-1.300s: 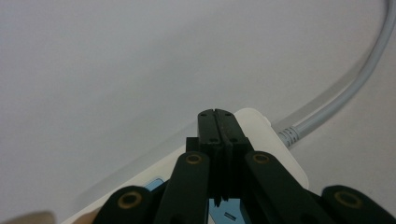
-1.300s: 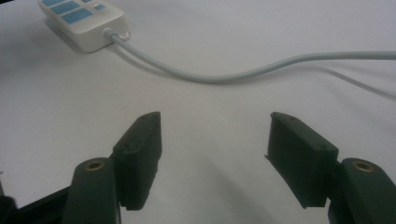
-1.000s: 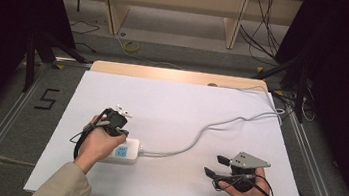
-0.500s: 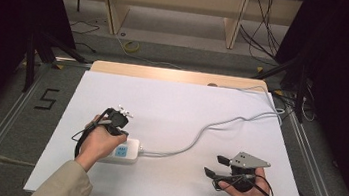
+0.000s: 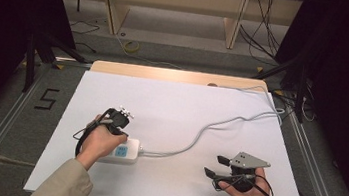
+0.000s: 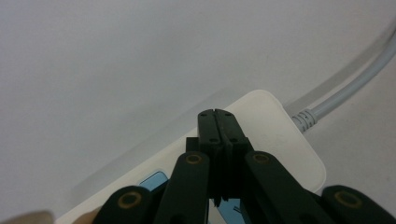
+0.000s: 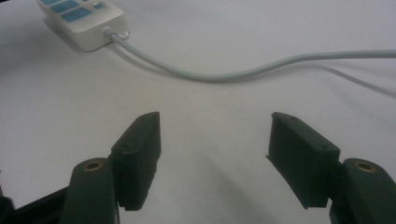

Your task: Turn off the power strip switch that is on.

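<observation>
A white power strip (image 5: 128, 154) with blue sockets lies on the white table (image 5: 186, 109), near the front left. A grey cable (image 5: 209, 130) runs from it to the back right. My left gripper (image 5: 119, 130) is held over the strip, partly hidden by the hand. In the left gripper view the left gripper (image 6: 218, 115) is shut with nothing between its jaws, and its tips sit over the strip's (image 6: 280, 140) cable end. My right gripper (image 5: 214, 166) rests at the front right, open and empty. In the right gripper view the right gripper (image 7: 215, 140) faces the strip (image 7: 84, 21) and cable (image 7: 210, 74).
The table's wooden back edge (image 5: 175, 74) borders the white surface. Beyond it stand wooden shelf legs (image 5: 116, 5) and loose floor cables (image 5: 131, 47). A metal rail (image 5: 3, 122) runs along the left side, with dark stands at both sides.
</observation>
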A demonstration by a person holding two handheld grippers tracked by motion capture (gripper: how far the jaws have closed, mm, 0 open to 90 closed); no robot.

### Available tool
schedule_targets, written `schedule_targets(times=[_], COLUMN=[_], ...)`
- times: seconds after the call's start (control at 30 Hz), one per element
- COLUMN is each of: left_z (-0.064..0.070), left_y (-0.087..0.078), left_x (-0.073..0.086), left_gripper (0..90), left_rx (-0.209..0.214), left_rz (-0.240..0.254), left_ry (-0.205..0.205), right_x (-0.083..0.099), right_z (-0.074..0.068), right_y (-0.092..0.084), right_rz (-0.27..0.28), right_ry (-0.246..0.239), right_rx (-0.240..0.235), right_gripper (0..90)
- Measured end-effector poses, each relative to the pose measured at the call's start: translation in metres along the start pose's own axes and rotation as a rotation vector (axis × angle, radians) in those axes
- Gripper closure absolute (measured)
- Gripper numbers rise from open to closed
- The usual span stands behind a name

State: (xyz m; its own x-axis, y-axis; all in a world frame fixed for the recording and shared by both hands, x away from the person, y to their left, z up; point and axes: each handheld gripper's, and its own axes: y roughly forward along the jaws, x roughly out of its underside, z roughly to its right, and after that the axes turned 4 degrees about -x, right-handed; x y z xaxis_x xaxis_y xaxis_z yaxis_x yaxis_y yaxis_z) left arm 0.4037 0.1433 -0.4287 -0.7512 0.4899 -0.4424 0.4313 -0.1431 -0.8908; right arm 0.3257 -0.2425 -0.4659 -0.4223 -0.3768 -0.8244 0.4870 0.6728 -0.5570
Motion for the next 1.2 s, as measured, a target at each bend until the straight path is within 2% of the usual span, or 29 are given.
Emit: schedule_targets(times=[0.7,1.07,1.2], left_z=[0.0,0.003,0.003], left_y=[0.007,0.01,0.011], left_x=[-0.002,-0.004,-0.005], left_gripper=[89.5,89.5,89.5], left_rx=[0.001,-0.01,-0.02], left_rz=[-0.048,-0.06,-0.072], left_ry=[0.012,0.023,0.039], right_x=[0.0,0.0,0.0], right_z=[0.0,0.0,0.0], right_y=[0.0,0.0,0.0], right_rz=[0.0,-0.002,-0.001], right_ry=[0.0,0.0,-0.001], right_rx=[0.0,0.0,0.0], right_gripper=[35.0,35.0,35.1])
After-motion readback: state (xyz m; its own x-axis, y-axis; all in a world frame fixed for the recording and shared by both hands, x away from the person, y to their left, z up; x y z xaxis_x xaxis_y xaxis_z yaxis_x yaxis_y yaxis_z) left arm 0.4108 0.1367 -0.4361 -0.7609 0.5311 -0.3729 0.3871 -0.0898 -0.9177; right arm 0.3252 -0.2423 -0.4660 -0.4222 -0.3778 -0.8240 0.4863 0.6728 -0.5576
